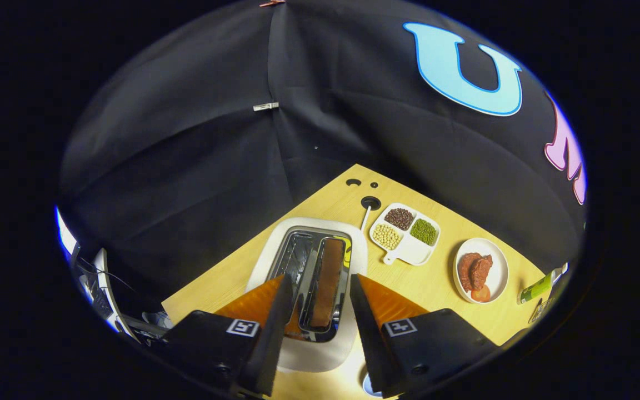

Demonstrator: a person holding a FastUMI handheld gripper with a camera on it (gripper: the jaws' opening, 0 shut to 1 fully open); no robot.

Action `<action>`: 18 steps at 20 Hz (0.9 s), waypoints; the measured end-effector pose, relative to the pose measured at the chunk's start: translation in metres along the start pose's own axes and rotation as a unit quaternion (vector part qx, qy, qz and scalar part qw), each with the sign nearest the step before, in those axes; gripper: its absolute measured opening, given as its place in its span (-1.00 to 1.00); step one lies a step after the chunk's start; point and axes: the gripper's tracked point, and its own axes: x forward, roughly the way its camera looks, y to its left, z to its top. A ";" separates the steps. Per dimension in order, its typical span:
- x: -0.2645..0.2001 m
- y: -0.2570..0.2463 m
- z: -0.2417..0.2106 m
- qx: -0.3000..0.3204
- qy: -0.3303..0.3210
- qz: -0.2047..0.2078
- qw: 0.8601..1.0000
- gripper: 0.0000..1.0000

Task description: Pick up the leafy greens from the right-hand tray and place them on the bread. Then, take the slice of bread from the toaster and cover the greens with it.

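**Jaws spread above the toaster**

The bench (431, 283) carries a toaster (311, 278), with the bread (326, 283) standing in its right slot. The gripper (320, 294) hangs over it, jaws spread wide, pinching nothing, the bread between them. Far right lie a divided dish (406, 233) of beans and a plate (481, 270) of meat.

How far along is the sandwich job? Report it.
Greens step: cannot tell here. In hand: the gripper hangs open over the toaster, jaws spread either side of the bread slice standing in its right slot. Left: grip that slice, lift it, cover the greens.
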 end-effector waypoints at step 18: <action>-0.037 -0.007 0.026 0.009 -0.044 0.032 0.998 -0.75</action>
